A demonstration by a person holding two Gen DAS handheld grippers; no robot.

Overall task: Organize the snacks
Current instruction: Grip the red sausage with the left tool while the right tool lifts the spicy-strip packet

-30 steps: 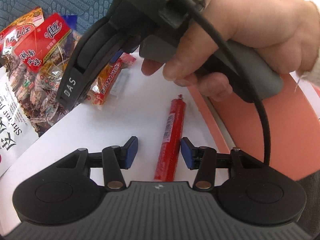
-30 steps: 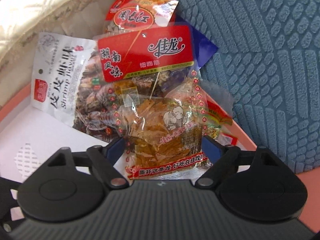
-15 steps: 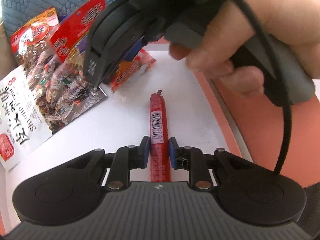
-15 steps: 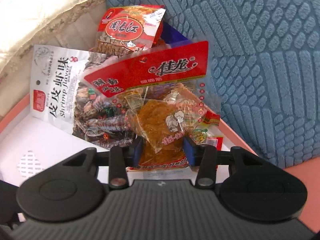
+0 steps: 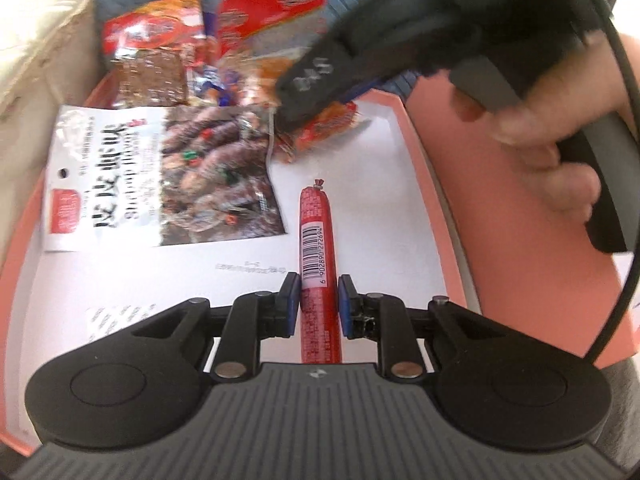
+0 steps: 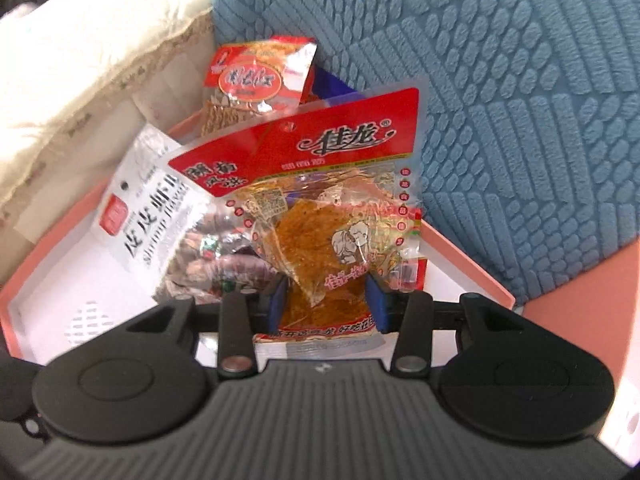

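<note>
Downward, left claw pinching sausage stick

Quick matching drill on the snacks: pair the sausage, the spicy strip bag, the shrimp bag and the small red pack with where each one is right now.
Things:
1. sausage
2. spicy strip bag
3. shrimp bag
4. small red pack

Places:
A. flat on the white box floor
B. far corner of the box, against the blue cushion
C. clamped in the left tool
D. clamped in the right tool

Pairs: 1-C, 2-D, 3-A, 4-B
</note>
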